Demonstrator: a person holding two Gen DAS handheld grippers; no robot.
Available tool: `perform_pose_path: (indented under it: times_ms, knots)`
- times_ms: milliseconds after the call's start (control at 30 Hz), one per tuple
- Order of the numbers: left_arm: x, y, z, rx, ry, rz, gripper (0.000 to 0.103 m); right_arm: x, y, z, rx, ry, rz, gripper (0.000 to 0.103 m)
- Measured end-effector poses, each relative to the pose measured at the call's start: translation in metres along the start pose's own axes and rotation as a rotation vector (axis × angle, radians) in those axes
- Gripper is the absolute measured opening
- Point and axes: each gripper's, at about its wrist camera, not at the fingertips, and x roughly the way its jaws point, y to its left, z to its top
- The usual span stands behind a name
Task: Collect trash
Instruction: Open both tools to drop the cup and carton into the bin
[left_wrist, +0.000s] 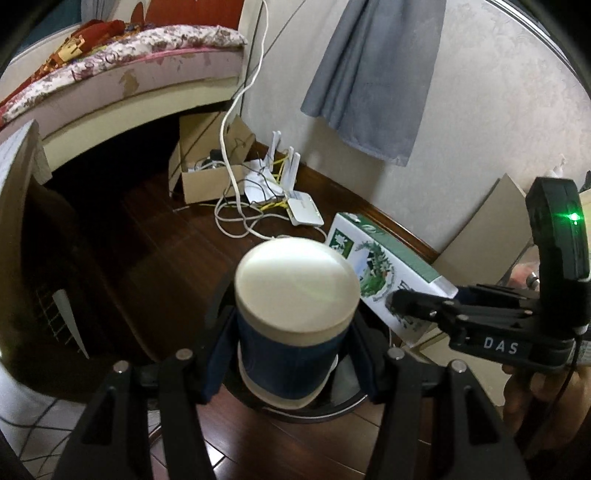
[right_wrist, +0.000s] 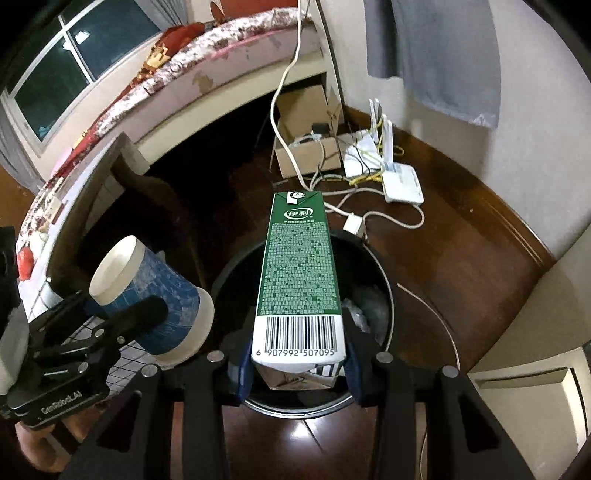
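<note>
My left gripper is shut on a blue paper cup with a cream rim and base, held upside down over a round black trash bin. The same cup shows at the left of the right wrist view, clamped by the left gripper. My right gripper is shut on a green and white milk carton with a barcode, held lengthwise above the black bin, which holds some crumpled plastic. In the left wrist view the carton sits at the right, gripped by the right gripper.
A dark wooden floor surrounds the bin. Behind it lie a cardboard box, white routers and tangled cables. A bed stands at the back left, grey cloth hangs on the wall, and cardboard sheets lean at right.
</note>
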Motion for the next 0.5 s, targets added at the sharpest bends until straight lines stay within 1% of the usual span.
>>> perform_pose_path:
  times_ms: [100, 167, 200, 233, 267, 300, 367, 433, 500]
  knots:
    - [0.01, 0.002, -0.002, -0.013, 0.02, -0.013, 0.058, 0.005, -0.001, 0.004, 0.008, 0.006, 0.032, 0.043]
    - [0.018, 0.003, -0.002, -0.022, 0.028, -0.026, 0.059, 0.009, -0.007, 0.008, 0.043, 0.012, 0.052, 0.043]
    - [0.022, 0.003, -0.003, -0.023, 0.032, -0.038, 0.063, 0.011, -0.009, 0.01, 0.059, 0.015, 0.056, 0.046]
    - [0.025, 0.002, -0.002, -0.027, 0.032, -0.044, 0.069, 0.011, -0.011, 0.011, 0.07, 0.013, 0.05, 0.062]
    - [0.03, 0.002, -0.003, -0.035, 0.036, -0.056, 0.079, 0.011, -0.013, 0.013, 0.08, 0.007, 0.022, 0.077]
    - [0.035, 0.003, -0.004, -0.047, 0.05, -0.064, 0.1, 0.008, -0.016, 0.014, 0.094, -0.003, -0.003, 0.103]
    - [0.041, 0.005, -0.006, -0.083, 0.066, -0.027, 0.102, 0.002, -0.023, 0.017, 0.13, -0.026, -0.036, 0.102]
    - [0.048, 0.007, -0.008, -0.091, 0.119, 0.002, 0.102, -0.002, -0.029, 0.019, 0.155, -0.037, -0.054, 0.102]
    - [0.046, 0.007, -0.01, -0.092, 0.107, 0.015, 0.102, -0.006, -0.034, 0.019, 0.18, -0.042, -0.063, 0.102]
